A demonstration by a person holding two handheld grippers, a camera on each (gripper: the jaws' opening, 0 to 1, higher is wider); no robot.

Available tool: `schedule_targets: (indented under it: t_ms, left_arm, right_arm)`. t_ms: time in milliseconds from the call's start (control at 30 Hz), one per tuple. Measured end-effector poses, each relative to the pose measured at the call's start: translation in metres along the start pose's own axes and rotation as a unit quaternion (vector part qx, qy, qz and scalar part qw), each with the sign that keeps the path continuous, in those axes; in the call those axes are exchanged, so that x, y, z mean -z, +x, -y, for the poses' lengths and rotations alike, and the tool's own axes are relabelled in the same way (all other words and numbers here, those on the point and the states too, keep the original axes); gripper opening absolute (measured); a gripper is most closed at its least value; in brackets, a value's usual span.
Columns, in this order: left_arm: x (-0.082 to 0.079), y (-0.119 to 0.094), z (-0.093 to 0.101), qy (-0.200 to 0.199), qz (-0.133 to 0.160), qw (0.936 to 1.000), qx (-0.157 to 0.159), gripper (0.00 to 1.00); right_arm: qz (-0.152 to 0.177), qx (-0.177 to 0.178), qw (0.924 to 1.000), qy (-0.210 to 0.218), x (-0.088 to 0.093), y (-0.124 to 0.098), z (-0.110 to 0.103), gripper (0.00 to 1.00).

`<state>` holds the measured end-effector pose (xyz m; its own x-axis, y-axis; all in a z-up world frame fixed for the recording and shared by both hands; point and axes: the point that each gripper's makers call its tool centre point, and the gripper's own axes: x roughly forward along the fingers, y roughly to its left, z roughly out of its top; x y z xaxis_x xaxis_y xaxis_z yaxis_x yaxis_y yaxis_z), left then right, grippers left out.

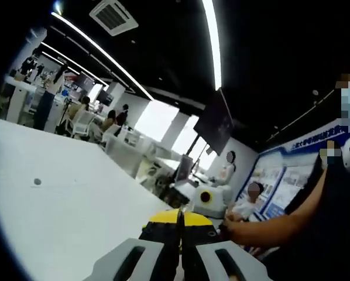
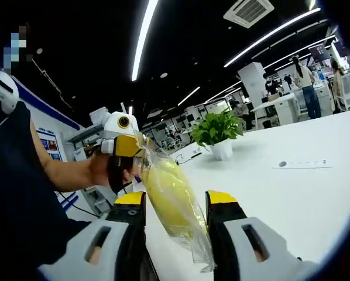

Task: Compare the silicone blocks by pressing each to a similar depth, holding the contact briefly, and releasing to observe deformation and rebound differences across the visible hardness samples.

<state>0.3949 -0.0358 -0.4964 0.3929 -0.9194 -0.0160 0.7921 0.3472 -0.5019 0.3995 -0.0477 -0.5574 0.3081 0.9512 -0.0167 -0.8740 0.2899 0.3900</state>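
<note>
We hold the bagged yellow block (image 2: 169, 196) over the white desk (image 2: 292, 199), long axis running between the right gripper's (image 2: 176, 204) spread fingers, while the left gripper's (image 2: 123, 145) fingers pinch its top.

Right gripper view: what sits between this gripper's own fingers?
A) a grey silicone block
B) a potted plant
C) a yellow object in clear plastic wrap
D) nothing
C: the yellow object in clear plastic wrap hangs between the yellow-tipped fingers of the right gripper, its top held by the left gripper; the potted plant stands farther off on the white table.
</note>
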Motion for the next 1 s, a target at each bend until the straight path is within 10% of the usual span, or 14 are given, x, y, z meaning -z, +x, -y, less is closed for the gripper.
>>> schedule_targets:
  t_ms: [267, 1000]
  left_arm:
    - [-0.003, 0.002, 0.0, -0.001, 0.008, 1.0, 0.0, 0.0]
    - [-0.008, 0.017, -0.011, -0.005, 0.028, 0.9995, -0.013, 0.0]
  right_arm:
    - [0.012, 0.08, 0.9964, -0.026, -0.006, -0.009, 0.027, 0.91]
    - [0.005, 0.235, 0.9645, -0.12, -0.006, -0.06, 0.058, 0.97]
